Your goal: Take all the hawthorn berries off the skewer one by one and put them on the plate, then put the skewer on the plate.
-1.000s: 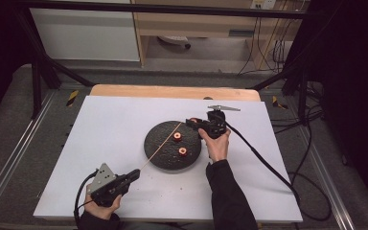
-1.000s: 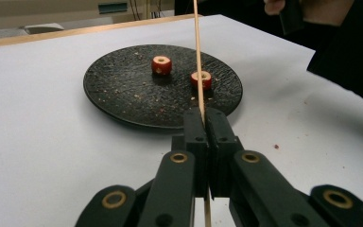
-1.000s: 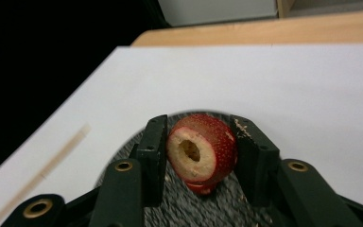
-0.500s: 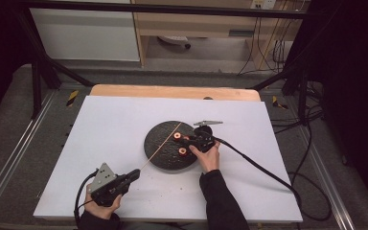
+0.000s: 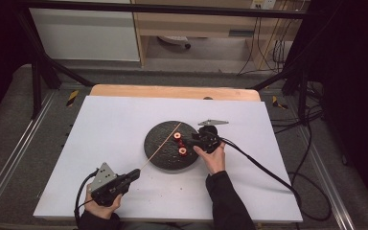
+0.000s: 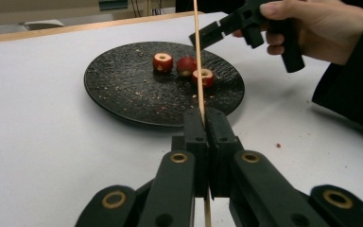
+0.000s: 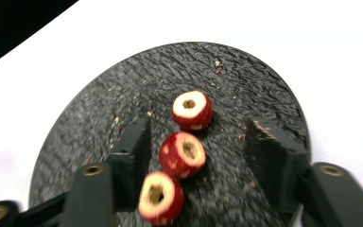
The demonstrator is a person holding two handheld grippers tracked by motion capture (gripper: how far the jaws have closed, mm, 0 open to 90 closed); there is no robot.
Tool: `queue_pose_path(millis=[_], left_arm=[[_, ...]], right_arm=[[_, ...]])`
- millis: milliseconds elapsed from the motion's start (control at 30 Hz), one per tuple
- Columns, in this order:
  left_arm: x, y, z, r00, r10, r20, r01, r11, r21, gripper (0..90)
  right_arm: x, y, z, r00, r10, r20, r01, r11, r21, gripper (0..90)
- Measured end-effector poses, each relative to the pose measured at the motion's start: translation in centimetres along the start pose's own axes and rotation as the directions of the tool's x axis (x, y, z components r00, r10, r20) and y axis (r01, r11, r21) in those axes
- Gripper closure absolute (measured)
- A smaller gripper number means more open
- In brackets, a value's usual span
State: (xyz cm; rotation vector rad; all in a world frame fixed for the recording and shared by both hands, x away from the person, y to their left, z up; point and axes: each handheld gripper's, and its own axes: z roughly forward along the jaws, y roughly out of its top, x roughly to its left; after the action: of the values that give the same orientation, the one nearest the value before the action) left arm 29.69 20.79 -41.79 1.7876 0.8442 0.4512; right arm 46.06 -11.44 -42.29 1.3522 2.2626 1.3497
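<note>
On the white surface point(image 5: 115, 124) a round black plate point(image 5: 160, 152) lies near the middle, and three red cored fruit pieces point(image 7: 183, 153) stand on it in a short row, close to each other. Since half a second ago the right claw point(image 5: 190, 142) has moved a little lower and more over the plate's right part; one second ago it was higher, beside the plate's rim. Now its jaws stand apart, one on each side of the middle fruit piece, and in the right gripper view I see a gap between each jaw and the fruit. The left claw point(image 5: 133, 174) has not moved: it rests near the front left of the surface and its jaws are pressed together on a thin wooden skewer point(image 5: 163, 143), which goes up diagonally across the plate, passing left of the fruits. The plate is well apart from all edges of the surface. Wide free room lies to the left, behind the plate, and at the right front, where only the right cable point(image 5: 258, 165) crosses.
</note>
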Motion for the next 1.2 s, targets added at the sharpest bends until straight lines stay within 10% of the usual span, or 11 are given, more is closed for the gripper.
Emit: queue_pose_path(millis=[533, 1200], left_arm=[[0.2, 0.3, 0.6, 0.9998, -0.017, -0.005, 0.017, 0.9996, 0.023, 88.2], [1.2, 2.1, 2.2, 0.9991, -0.029, -0.031, 0.031, 0.998, 0.054, 88.2]], right_arm=[[-1.3, -3.9, -6.6, 0.9952, -0.098, -0.004, 0.098, 0.9948, -0.027, 4.4], [-3.9, -9.4, -10.0, 0.9871, -0.16, 0.006, 0.16, 0.9867, 0.031, 0.7]])
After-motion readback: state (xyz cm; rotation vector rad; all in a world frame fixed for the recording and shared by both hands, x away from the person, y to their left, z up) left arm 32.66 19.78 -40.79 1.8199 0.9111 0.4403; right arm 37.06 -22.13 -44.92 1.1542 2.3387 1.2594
